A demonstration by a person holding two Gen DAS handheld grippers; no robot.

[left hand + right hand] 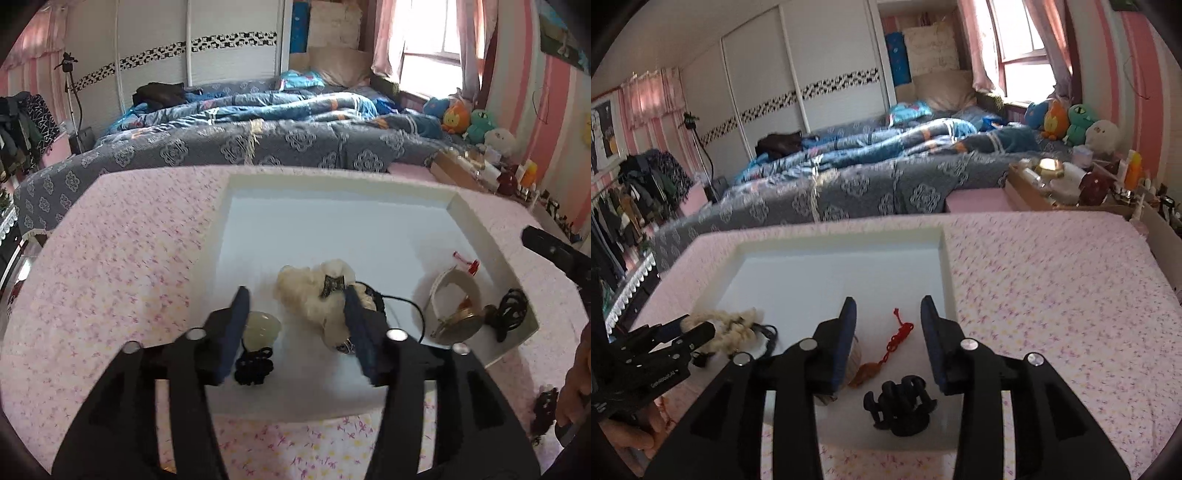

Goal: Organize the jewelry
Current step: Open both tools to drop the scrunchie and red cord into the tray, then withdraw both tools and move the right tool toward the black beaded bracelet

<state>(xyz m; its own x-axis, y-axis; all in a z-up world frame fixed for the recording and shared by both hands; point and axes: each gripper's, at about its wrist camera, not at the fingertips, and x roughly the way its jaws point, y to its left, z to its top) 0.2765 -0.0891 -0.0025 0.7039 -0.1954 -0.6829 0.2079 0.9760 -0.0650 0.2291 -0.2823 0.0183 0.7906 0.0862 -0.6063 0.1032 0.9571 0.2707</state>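
Note:
A white tray (476, 218) lies on the pink floral tablecloth. In it are a cream fluffy hair tie (317, 291), a pale jade pendant (260, 328) on a black knotted cord, a white bangle (454, 295), a red cord (467, 264) and a black hair claw (511, 308). My left gripper (295, 293) hangs open over the tray, with the jade pendant beside its left finger and the hair tie by its right one, neither pressed. My right gripper (888, 301) is open above the red cord (899, 338) and the black hair claw (901, 408), holding nothing.
A bed with a grey-blue quilt (886, 184) runs behind the table. A box of bottles and jars (1056, 181) stands at the far right, with plush toys (1071, 118) beyond. A small dark item (545, 410) lies on the cloth near a hand (576, 373).

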